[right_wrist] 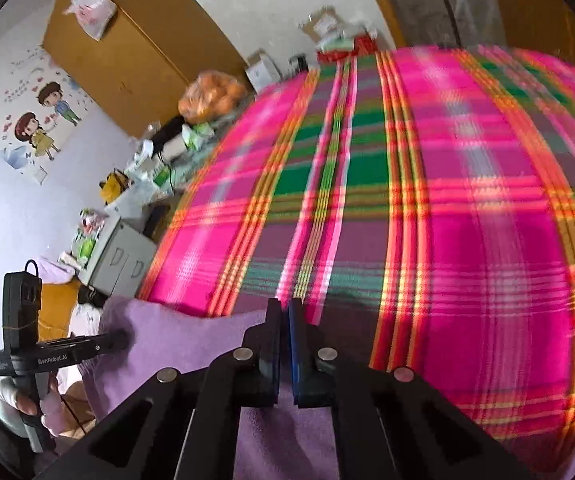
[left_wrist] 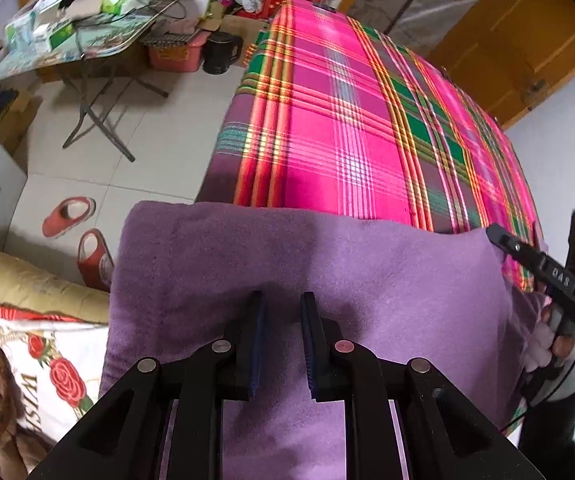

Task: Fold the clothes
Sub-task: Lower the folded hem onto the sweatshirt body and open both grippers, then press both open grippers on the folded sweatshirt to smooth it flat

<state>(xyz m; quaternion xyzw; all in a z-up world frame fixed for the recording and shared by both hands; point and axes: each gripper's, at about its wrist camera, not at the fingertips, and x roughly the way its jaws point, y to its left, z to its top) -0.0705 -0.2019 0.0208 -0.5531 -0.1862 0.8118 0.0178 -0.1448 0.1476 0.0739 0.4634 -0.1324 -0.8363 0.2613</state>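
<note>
A purple fleece garment (left_wrist: 327,264) hangs stretched between both grippers over the near end of a bed with a pink, green and yellow plaid cover (left_wrist: 347,120). In the left wrist view my left gripper (left_wrist: 282,300) is shut on a thick fold of the garment, with cloth filling the gap between its pads. The right gripper (left_wrist: 495,236) pinches the garment's upper right corner there. In the right wrist view my right gripper (right_wrist: 284,306) is shut on the garment's edge (right_wrist: 207,344), and the left gripper (right_wrist: 121,338) holds the far corner. This view is motion-blurred.
Left of the bed lie red slippers (left_wrist: 67,216) on the tiled floor, a folding table (left_wrist: 87,52) heaped with clutter, a black kettle (left_wrist: 221,54) and grey drawers (right_wrist: 121,256). A rose-printed quilt (left_wrist: 47,360) sits at the lower left. A wooden wardrobe (left_wrist: 519,40) stands beyond the bed.
</note>
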